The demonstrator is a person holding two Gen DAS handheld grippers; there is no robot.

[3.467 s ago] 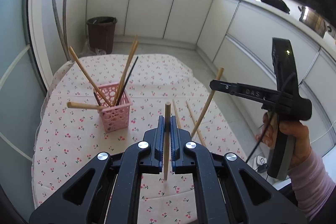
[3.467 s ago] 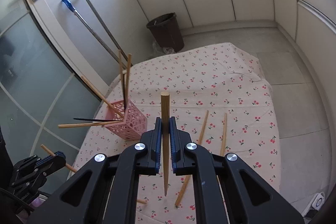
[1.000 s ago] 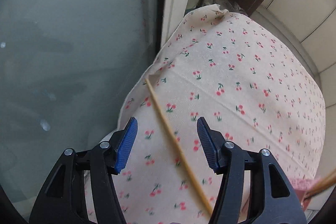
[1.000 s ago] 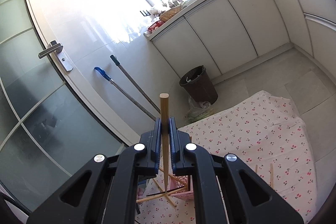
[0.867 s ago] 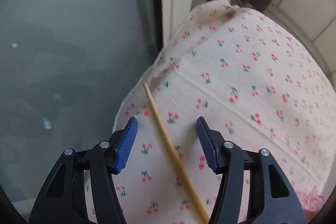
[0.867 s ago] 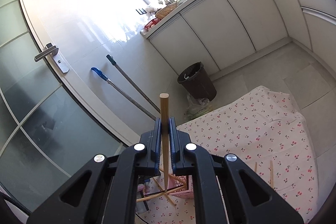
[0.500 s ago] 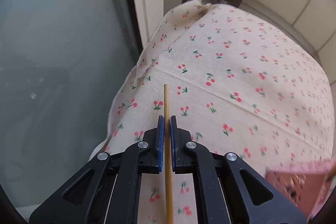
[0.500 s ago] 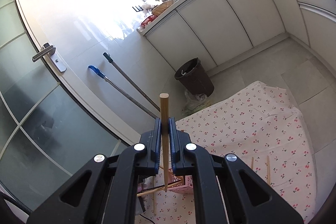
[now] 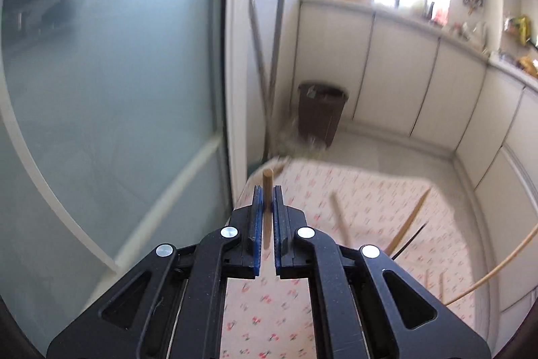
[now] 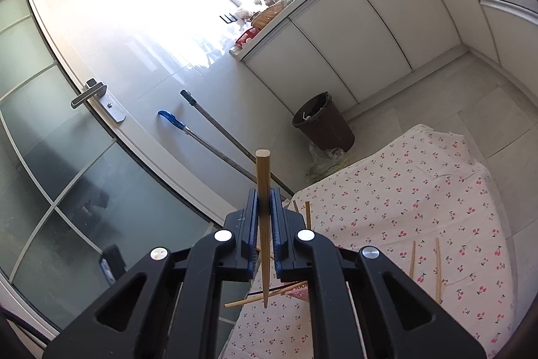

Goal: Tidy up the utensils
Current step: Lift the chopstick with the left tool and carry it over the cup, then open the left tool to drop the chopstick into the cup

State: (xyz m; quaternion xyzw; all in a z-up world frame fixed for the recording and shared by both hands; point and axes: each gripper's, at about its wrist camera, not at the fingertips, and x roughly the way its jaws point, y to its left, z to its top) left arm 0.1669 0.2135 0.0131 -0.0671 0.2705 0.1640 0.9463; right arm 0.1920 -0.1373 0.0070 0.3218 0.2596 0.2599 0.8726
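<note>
We see our left gripper (image 9: 268, 190) in the lower centre of its own view, black arms spreading toward the bottom corners and the blue-padded jaws drawn together on a wooden chopstick (image 9: 267, 187) that stands up between them. Our right gripper (image 10: 264, 194) sits the same way in the lower centre of its view, jaws pressed onto another chopstick (image 10: 263, 177), whose blunt end rises above the fingertips and whose point hangs below them.
</note>
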